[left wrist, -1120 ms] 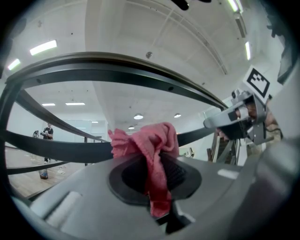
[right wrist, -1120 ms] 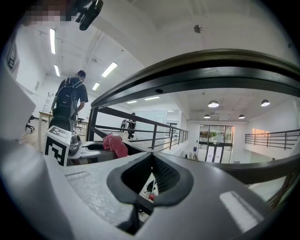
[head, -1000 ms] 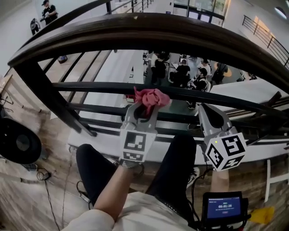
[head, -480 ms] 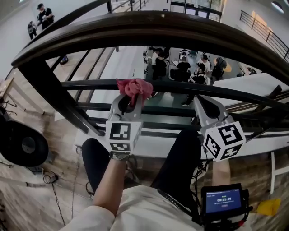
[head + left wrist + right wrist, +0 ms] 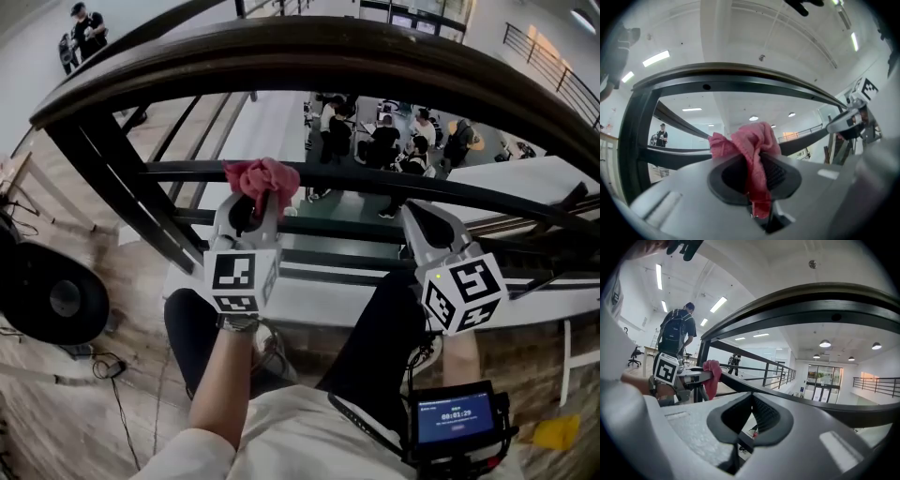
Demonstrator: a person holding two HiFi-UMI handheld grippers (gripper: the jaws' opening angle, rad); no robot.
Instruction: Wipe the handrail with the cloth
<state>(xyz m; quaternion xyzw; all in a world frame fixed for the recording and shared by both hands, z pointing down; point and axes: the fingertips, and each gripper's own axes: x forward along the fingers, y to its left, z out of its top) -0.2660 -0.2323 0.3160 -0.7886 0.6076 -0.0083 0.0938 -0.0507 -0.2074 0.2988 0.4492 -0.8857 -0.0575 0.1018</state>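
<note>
My left gripper [image 5: 255, 194] pinched the pink cloth [image 5: 263, 175] against the black mid-rail [image 5: 394, 185], under the wooden handrail [image 5: 375, 64]. The right gripper [image 5: 413, 210] sat closed, empty.

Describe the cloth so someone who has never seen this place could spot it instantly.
Start at the broad dark handrail arching across the top, then drop to the thinner black bar beneath it. The cloth is the crumpled pink wad at that bar, pinched in the left tool. Nothing else near it is pink.
</note>
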